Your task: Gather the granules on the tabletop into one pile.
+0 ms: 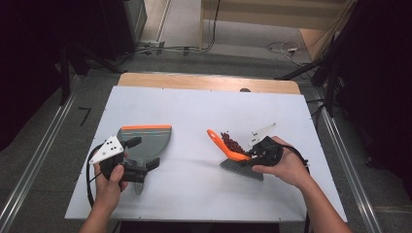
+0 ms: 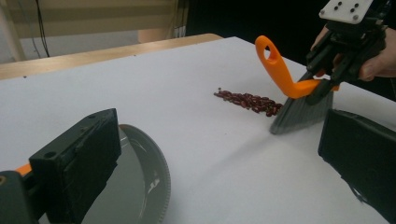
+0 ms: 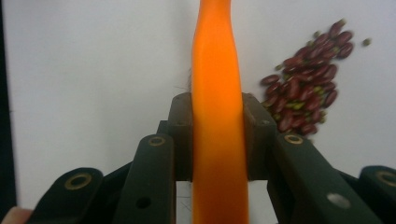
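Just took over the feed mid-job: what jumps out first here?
The orange-handled brush, clamped in the right gripper right of the table's middle, with its bristles on the white table. Beside it lies a small heap of dark red beans. On the left, the grey dustpan waits at the left gripper.

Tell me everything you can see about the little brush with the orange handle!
The brush has a smooth orange plastic-looking handle with a hanging hole at its tip and grey bristles below. It is tilted, handle rising away from the hand, bristle tips on the white table beside the pile of red beans. The right gripper clamps its handle.
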### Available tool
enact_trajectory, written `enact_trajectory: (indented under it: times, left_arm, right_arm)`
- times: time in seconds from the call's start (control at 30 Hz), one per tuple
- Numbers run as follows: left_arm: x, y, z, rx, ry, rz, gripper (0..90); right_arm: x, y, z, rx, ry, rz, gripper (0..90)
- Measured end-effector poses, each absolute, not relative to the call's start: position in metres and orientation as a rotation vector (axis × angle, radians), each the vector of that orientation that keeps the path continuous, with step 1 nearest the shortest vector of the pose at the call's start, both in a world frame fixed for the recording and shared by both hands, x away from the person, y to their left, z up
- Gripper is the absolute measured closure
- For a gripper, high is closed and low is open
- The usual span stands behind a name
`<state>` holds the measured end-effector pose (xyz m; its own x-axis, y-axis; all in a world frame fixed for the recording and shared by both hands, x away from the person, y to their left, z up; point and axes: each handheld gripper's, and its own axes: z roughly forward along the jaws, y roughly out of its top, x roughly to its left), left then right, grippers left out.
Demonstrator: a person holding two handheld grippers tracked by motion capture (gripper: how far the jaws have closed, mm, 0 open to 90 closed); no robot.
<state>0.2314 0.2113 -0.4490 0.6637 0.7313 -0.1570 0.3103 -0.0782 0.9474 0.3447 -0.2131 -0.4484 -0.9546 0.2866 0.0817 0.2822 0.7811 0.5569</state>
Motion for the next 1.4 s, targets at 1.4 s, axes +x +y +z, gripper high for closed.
enact_trajectory:
  times: [1.4]
  left_arm:
    - [0.233, 0.212, -0.451, 1.671, 0.862, 0.424, 0.0]
  right_arm:
    - [0.417, -0.191, -0.451, 0.424, 2.922, 0.966, 68.1]
